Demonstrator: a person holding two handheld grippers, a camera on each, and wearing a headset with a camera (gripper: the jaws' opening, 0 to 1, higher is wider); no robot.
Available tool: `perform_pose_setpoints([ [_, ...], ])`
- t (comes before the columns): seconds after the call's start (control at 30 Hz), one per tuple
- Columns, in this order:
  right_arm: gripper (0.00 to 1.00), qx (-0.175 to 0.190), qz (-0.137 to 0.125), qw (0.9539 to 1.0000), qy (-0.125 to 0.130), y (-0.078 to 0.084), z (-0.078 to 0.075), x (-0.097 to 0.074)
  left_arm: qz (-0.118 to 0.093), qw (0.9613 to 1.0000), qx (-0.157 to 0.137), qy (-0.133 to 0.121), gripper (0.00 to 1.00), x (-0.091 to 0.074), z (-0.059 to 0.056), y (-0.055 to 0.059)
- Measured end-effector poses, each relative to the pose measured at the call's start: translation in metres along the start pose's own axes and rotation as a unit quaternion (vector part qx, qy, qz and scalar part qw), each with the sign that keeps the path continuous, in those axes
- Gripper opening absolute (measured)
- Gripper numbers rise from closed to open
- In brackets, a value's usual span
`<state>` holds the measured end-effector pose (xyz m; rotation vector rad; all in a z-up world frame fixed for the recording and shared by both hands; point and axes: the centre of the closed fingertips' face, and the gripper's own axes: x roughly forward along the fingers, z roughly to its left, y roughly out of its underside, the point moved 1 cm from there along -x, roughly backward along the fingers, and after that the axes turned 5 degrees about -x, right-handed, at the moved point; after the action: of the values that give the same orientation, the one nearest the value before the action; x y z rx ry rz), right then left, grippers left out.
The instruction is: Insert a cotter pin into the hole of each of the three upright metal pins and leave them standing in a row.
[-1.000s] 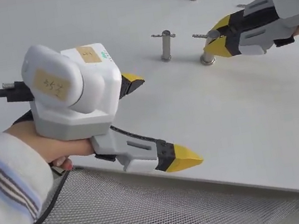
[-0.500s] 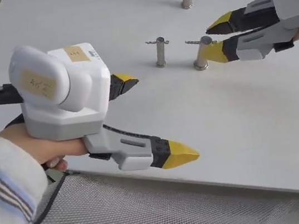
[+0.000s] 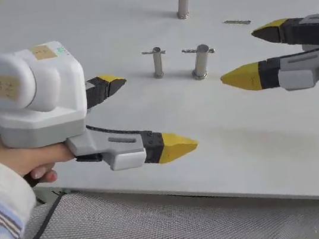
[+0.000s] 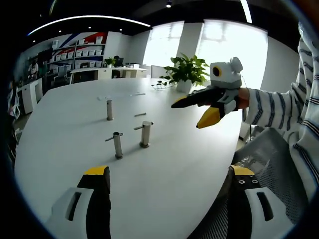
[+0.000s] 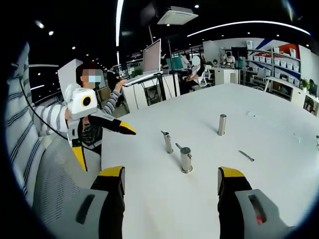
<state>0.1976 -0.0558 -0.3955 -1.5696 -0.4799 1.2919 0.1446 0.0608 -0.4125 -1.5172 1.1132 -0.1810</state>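
Our left gripper (image 3: 159, 112) hangs wide open and empty over the bench (image 3: 259, 140), just inside its near edge, with a mesh chair (image 3: 163, 227) below. Our right gripper (image 3: 237, 55), also wide open and empty, is near the right cottered pin (image 3: 201, 61) but not touching it. The left cottered pin (image 3: 157, 62) stands just beside that one. Bare bench separates the grippers. The third pin (image 3: 182, 0) stands farther back, and a loose cotter pin (image 3: 236, 22) lies flat to its right.
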Motion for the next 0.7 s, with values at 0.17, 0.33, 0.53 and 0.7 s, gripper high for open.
perform_pose_setpoints([
  [0.17, 0.87, 0.028, 0.004, 0.9994, 0.018, 0.011, 0.009, -0.017, -0.010, 0.9999, -0.008, -0.004, 0.98, -0.002, 0.001, -0.004],
  [0.33, 0.96, 0.044, 0.012, 0.9984, 0.033, 0.017, 0.015, -0.024, -0.007, 0.9999, -0.010, -0.002, 0.98, -0.003, 0.000, -0.003],
  [0.53, 0.98, 0.064, 0.024, 0.9962, 0.055, 0.026, 0.017, -0.026, -0.006, 0.9999, -0.012, -0.001, 0.98, -0.003, -0.001, -0.003],
  [0.7, 0.98, 0.086, 0.029, 0.9924, 0.083, 0.031, 0.011, -0.028, -0.006, 0.9999, -0.008, 0.002, 0.98, -0.001, 0.000, -0.006],
])
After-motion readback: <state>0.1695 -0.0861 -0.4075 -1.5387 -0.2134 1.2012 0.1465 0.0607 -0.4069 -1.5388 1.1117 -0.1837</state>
